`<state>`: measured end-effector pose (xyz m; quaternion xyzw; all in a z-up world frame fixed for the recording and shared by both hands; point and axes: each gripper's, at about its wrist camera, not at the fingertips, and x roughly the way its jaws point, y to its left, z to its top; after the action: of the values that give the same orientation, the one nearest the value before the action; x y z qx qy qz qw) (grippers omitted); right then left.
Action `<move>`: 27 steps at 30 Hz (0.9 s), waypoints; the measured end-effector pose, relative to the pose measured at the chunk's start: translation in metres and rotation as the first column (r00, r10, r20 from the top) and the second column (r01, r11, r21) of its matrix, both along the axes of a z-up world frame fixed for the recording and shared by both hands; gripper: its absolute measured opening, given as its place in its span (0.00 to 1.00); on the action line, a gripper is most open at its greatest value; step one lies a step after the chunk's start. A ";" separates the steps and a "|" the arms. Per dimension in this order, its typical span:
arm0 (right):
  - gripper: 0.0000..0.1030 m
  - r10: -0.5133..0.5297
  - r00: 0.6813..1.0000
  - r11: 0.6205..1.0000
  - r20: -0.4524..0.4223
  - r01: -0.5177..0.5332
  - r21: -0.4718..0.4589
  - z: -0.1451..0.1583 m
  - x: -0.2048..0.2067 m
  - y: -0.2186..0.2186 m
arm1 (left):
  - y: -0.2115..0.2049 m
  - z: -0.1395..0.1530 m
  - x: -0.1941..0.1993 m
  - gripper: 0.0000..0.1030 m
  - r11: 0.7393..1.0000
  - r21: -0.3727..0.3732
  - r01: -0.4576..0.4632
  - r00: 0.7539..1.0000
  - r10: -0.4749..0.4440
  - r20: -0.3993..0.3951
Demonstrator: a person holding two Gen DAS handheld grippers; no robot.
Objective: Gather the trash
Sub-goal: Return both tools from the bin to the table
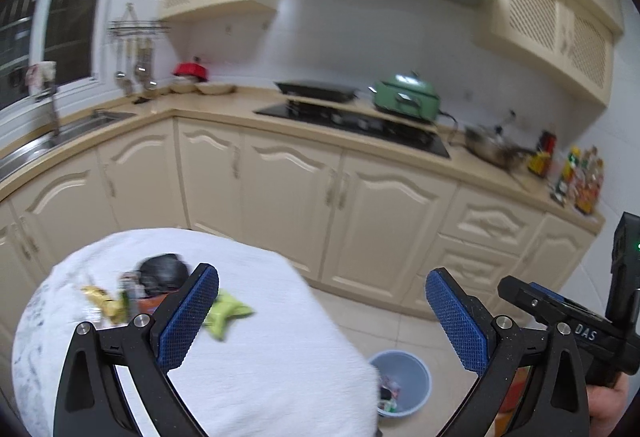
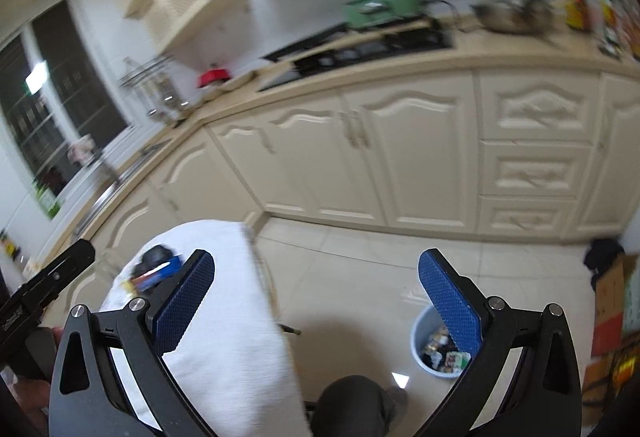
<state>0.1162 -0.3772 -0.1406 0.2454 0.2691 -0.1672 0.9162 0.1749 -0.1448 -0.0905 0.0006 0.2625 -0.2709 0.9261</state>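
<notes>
A small table under a white cloth (image 1: 256, 365) carries trash: a green wrapper (image 1: 226, 311), a yellow wrapper (image 1: 100, 301), an orange packet (image 1: 150, 304) and a crumpled black bag (image 1: 164, 271). My left gripper (image 1: 322, 317) hovers open above the cloth with nothing between its blue pads (image 1: 188, 321). On the floor to the right stands a pale blue bin (image 1: 404, 381) with several wrappers inside. My right gripper (image 2: 316, 307) is open and empty, above the floor between the cloth (image 2: 224, 337) and the bin (image 2: 432, 347). The trash pile (image 2: 154, 271) lies far left of it.
Cream cabinets (image 1: 288, 189) and a countertop with a black hob (image 1: 360, 125), a green cooker (image 1: 404, 97) and a wok (image 1: 492, 149) run behind. A sink (image 1: 60, 133) is at the left. Cardboard boxes (image 2: 612, 309) stand at the right. A person's knee (image 2: 356, 405) shows below.
</notes>
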 end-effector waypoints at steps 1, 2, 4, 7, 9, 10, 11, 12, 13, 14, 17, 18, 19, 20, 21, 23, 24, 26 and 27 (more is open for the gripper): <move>1.00 0.024 1.000 1.000 0.004 -0.024 -0.010 0.003 0.004 0.008 | 0.014 0.002 -0.007 0.99 1.000 -0.005 -0.017 1.000 0.017 0.007; 1.00 0.051 0.999 0.998 0.008 -0.051 -0.023 0.008 0.009 0.019 | 0.032 0.003 -0.014 0.99 0.999 -0.012 -0.042 0.999 0.042 0.017; 1.00 0.103 0.995 0.993 0.011 -0.103 -0.049 0.015 0.022 0.042 | 0.053 0.002 -0.025 0.99 0.997 -0.016 -0.075 0.997 0.075 0.025; 1.00 0.165 0.986 0.984 0.008 -0.164 -0.074 0.019 0.040 0.068 | 0.084 0.000 -0.041 0.99 0.992 -0.018 -0.126 0.991 0.127 0.037; 1.00 0.205 0.979 0.975 0.002 -0.204 -0.085 0.020 0.052 0.085 | 0.105 -0.002 -0.050 0.99 0.985 -0.021 -0.170 0.984 0.171 0.039; 1.00 0.223 0.975 0.971 -0.002 -0.222 -0.089 0.019 0.057 0.092 | 0.116 -0.003 -0.055 0.99 0.982 -0.025 -0.187 0.982 0.188 0.035; 1.00 0.242 0.970 0.966 -0.006 -0.242 -0.096 0.019 0.064 0.101 | 0.133 -0.005 -0.061 0.99 0.977 -0.034 -0.210 0.977 0.211 0.029; 1.00 0.262 0.965 0.960 -0.011 -0.262 -0.100 0.018 0.070 0.111 | 0.139 -0.006 -0.062 0.99 0.974 -0.037 -0.225 0.974 0.226 0.025; 1.00 0.286 0.958 0.953 -0.014 -0.285 -0.100 0.017 0.076 0.121 | 0.146 -0.007 -0.066 0.99 0.970 -0.038 -0.241 0.970 0.242 0.020; 1.00 0.303 0.953 0.948 -0.016 -0.303 -0.100 0.017 0.081 0.129 | 0.161 -0.010 -0.071 0.99 0.964 -0.039 -0.263 0.964 0.264 0.014; 1.00 0.358 0.933 0.928 -0.025 -0.358 -0.101 0.015 0.098 0.155 | 0.182 -0.014 -0.078 0.99 0.951 -0.037 -0.307 0.952 0.307 0.005; 1.00 0.378 0.925 0.920 -0.027 -0.379 -0.099 0.014 0.103 0.164 | 0.185 -0.014 -0.075 0.99 0.947 -0.031 -0.319 0.948 0.319 0.002; 1.00 0.400 0.916 0.911 -0.030 -0.401 -0.098 0.013 0.110 0.174 | 0.193 -0.017 -0.077 0.99 0.942 -0.022 -0.335 0.942 0.335 -0.002; 1.00 0.415 0.909 0.904 -0.034 -0.416 -0.101 0.012 0.115 0.182 | 0.193 -0.017 -0.073 0.99 0.938 -0.015 -0.347 0.938 0.347 -0.007; 1.00 0.435 0.900 0.894 -0.040 -0.436 -0.104 0.010 0.122 0.191 | 0.194 -0.019 -0.067 0.99 0.932 -0.010 -0.362 0.932 0.362 -0.016; 1.00 0.470 0.882 0.875 -0.046 -0.472 -0.104 0.006 0.134 0.206 | 0.204 -0.025 -0.064 0.99 0.920 0.002 -0.392 0.919 0.392 -0.034; 1.00 0.496 0.867 0.861 -0.048 -0.499 -0.101 0.004 0.142 0.216 | 0.203 -0.025 -0.057 0.99 0.915 0.009 -0.402 0.915 0.403 -0.040; 1.00 0.531 0.845 0.839 -0.058 -0.534 -0.099 -0.002 0.156 0.231 | 0.210 -0.030 -0.047 0.99 0.904 0.023 -0.427 0.902 0.428 -0.060; 1.00 0.553 0.831 0.825 -0.066 -0.557 -0.095 -0.006 0.165 0.240 | 0.206 -0.027 -0.033 0.99 0.901 0.028 -0.433 0.898 0.434 -0.070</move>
<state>0.2817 -0.1368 -0.1463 0.1028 0.3356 0.0871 0.9323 0.1420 0.0609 -0.1178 -0.0622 0.2920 -0.0565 0.9527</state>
